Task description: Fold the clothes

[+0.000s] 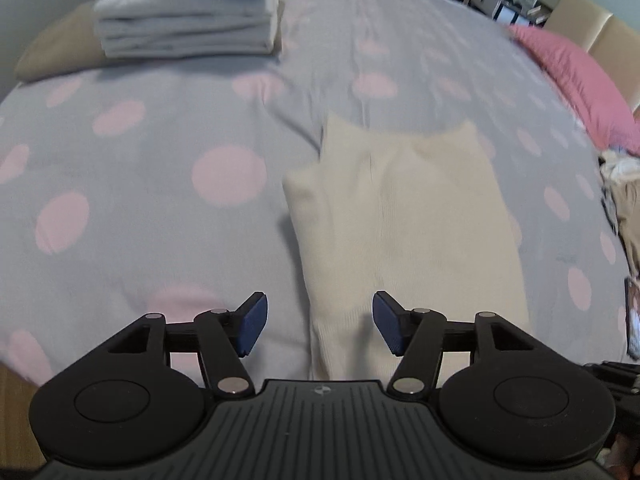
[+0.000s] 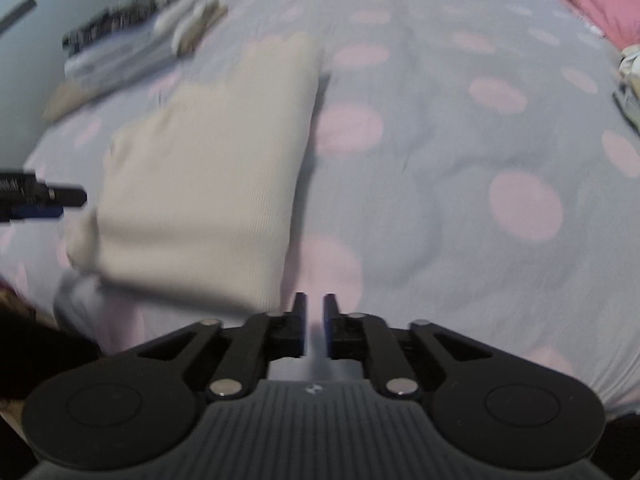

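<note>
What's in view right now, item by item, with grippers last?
cream garment: one, cream, folded, flat on the bed ahead of both grippers
folded stack: one pile, grey with a dark patterned piece on top, far left of the bed
bedspread: one, grey with pink dots, under everything
pink pillow: one, pink, far right edge
loose clothes: a heap, pale, right edge, count unclear
left gripper: open, empty
right gripper: slightly apart, empty

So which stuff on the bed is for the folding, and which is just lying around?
For the folding:
cream sweater
folded stack
left gripper, open
right gripper, nearly closed, empty

Just lying around:
pink pillow
spotted bedspread
clutter at the bed's edge
</note>
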The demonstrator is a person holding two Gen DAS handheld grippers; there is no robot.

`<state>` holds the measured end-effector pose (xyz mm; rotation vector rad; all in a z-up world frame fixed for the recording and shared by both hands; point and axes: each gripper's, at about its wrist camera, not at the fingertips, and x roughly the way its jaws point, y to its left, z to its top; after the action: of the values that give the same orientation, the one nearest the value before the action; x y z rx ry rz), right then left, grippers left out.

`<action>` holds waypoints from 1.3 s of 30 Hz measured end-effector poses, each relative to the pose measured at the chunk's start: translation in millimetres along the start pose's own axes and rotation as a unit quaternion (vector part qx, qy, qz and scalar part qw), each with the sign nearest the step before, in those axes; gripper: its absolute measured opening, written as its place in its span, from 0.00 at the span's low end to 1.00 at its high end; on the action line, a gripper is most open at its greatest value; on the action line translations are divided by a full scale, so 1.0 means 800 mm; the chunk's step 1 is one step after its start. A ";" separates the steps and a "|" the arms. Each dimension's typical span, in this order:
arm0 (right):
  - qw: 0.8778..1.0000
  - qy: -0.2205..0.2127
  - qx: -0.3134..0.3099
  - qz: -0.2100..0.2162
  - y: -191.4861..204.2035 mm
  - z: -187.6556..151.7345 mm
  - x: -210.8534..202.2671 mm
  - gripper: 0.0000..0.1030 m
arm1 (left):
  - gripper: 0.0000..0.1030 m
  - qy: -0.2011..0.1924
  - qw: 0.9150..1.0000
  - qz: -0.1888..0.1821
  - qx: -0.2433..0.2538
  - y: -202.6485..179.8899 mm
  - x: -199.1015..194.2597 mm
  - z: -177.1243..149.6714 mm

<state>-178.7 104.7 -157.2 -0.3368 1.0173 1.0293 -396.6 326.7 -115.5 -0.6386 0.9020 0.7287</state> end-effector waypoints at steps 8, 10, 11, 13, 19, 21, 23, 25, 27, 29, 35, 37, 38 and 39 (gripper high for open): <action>0.996 -0.030 0.053 0.069 -0.001 0.068 0.006 0.64 | 0.55 0.013 0.997 -0.036 -0.065 0.030 0.052 0.055; 0.994 -0.026 0.058 0.084 0.000 0.081 0.014 0.64 | 0.55 0.023 0.996 -0.045 -0.072 0.035 0.071 0.063; 0.994 -0.022 0.061 0.085 -0.002 0.086 0.020 0.64 | 0.55 0.023 0.996 -0.049 -0.074 0.037 0.079 0.065; 0.994 -0.014 0.066 0.087 -0.005 0.096 0.032 0.64 | 0.55 0.020 0.996 -0.052 -0.076 0.041 0.093 0.067; 0.992 0.005 0.084 0.090 -0.021 0.120 0.079 0.64 | 0.55 0.002 0.995 -0.070 -0.065 0.044 0.119 0.058; 0.992 0.008 0.086 0.097 -0.023 0.123 0.093 0.64 | 0.55 -0.011 0.996 -0.074 -0.056 0.039 0.125 0.055; 0.991 0.010 0.085 0.107 -0.024 0.126 0.107 0.64 | 0.55 -0.020 0.996 -0.076 -0.048 0.033 0.130 0.054; 0.990 0.010 0.086 0.114 -0.025 0.128 0.120 0.64 | 0.55 -0.026 0.996 -0.075 -0.039 0.027 0.136 0.056; 0.988 0.010 0.093 0.125 -0.029 0.128 0.131 0.64 | 0.55 -0.030 0.996 -0.075 -0.027 0.023 0.141 0.059; 0.986 0.009 0.099 0.137 -0.032 0.129 0.140 0.64 | 0.54 -0.036 0.996 -0.078 -0.018 0.021 0.144 0.060; 0.980 0.000 0.106 0.167 -0.037 0.133 0.153 0.51 | 0.43 -0.044 0.994 -0.097 -0.007 0.022 0.148 0.066; 0.978 -0.002 0.114 0.172 -0.039 0.133 0.156 0.45 | 0.35 -0.046 0.994 -0.101 -0.001 0.021 0.147 0.067; 0.978 -0.004 0.113 0.173 -0.039 0.133 0.156 0.41 | 0.32 -0.048 0.994 -0.103 0.003 0.020 0.146 0.067; 0.979 -0.006 0.111 0.173 -0.038 0.134 0.155 0.39 | 0.27 -0.049 0.993 -0.105 0.006 0.019 0.145 0.068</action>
<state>-79.6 227.9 -210.0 0.0325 1.1941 1.2112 -334.9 410.0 -192.8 -0.6697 0.7363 0.5608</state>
